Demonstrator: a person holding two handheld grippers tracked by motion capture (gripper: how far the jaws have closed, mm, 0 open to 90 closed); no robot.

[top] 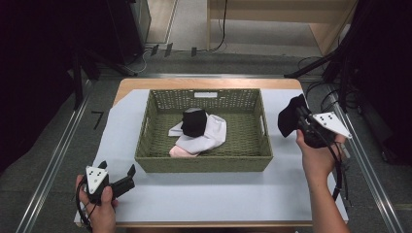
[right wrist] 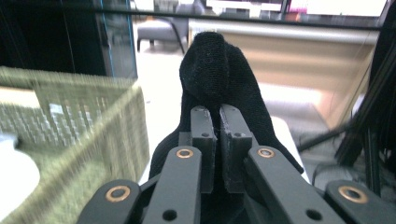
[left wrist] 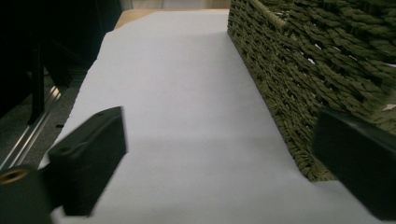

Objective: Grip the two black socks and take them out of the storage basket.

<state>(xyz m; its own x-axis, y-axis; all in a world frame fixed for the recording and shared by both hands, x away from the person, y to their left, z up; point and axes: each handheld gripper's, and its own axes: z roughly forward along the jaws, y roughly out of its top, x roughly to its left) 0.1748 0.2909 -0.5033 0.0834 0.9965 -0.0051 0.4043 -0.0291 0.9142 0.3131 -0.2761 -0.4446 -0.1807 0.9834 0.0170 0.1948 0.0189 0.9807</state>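
A black sock (right wrist: 219, 74) of soft knit fabric is pinched between the pressed-together jaws of the right gripper (right wrist: 218, 121), held above the table just right of the woven olive basket (top: 204, 162). The right gripper view shows the sock's rounded end rising above the jaws and draping around them. The high view shows a folded black bundle (top: 194, 121) on pale pink and white cloths (top: 206, 136) inside the basket. At the near left, the left gripper (top: 116, 170) rests with jaws spread and empty over the white sheet (left wrist: 187, 93).

Woven green wicker basket (top: 204, 164), rough; black knit cloth (right wrist: 219, 84), matt; smooth white paper sheet (left wrist: 187, 116).
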